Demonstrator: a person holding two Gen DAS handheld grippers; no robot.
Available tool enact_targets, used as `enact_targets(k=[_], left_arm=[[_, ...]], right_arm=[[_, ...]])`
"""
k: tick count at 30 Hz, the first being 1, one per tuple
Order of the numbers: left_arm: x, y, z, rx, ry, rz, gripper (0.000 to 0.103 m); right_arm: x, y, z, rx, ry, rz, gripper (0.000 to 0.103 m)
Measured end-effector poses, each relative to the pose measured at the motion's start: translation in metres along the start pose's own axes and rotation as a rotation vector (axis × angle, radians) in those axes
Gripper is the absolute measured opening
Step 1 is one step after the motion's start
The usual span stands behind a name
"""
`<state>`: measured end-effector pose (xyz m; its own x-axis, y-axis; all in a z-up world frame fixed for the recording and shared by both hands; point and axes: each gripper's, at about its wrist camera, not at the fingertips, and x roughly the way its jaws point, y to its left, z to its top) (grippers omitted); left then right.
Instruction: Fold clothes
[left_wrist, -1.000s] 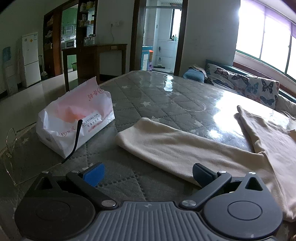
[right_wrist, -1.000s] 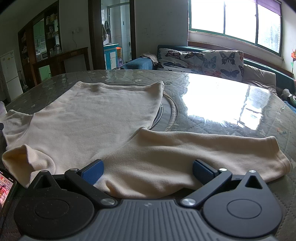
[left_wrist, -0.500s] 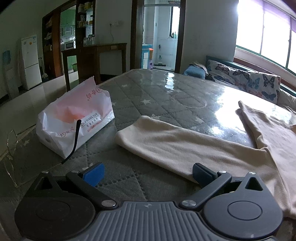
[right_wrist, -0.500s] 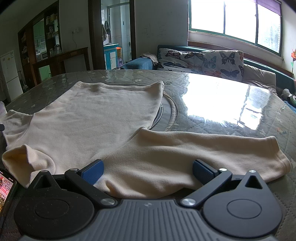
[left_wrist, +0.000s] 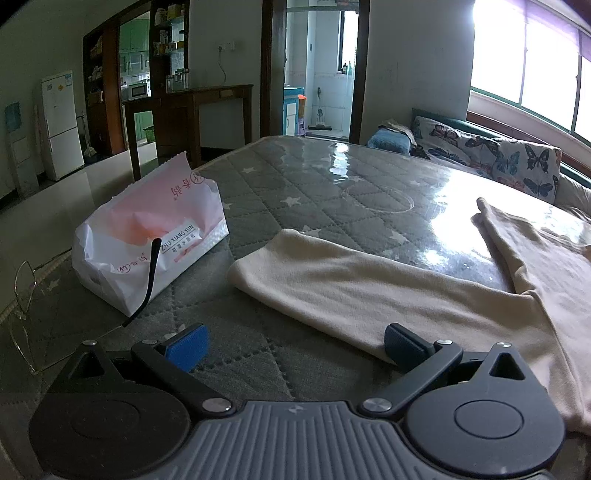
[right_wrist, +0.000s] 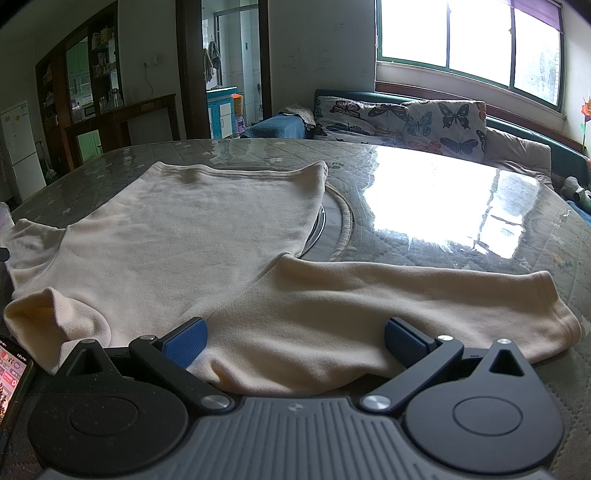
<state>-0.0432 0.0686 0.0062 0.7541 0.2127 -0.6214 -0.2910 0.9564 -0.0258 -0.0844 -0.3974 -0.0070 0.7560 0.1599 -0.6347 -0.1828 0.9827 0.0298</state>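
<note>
Low over the sweater (right_wrist: 207, 236), both tongs (left_wrist: 293, 345) (right_wrist: 293, 339) agape.

The cream shirt (right_wrist: 207, 236) is soft, matt fleece-like cloth, the table (left_wrist: 332, 192) has quilted grey cloth under a glossy clear sheet, and the tissue pack (left_wrist: 147, 236) is shiny plastic.

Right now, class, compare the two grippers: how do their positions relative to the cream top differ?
The left gripper sits over bare quilted table, only its right finger touching the sleeve edge. The right gripper has the cream top bunched between its fingers. Both are open, gripping nothing.
</note>
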Motion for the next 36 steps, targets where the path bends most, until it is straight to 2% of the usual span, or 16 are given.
enact_targets(k=[36], left_arm=[[-0.0015,-0.0015,0.0003,0.006,0.005,0.004,0.103]], right_arm=[[0.0003,0.0003,0.0002,0.0,0.0,0.0,0.103]])
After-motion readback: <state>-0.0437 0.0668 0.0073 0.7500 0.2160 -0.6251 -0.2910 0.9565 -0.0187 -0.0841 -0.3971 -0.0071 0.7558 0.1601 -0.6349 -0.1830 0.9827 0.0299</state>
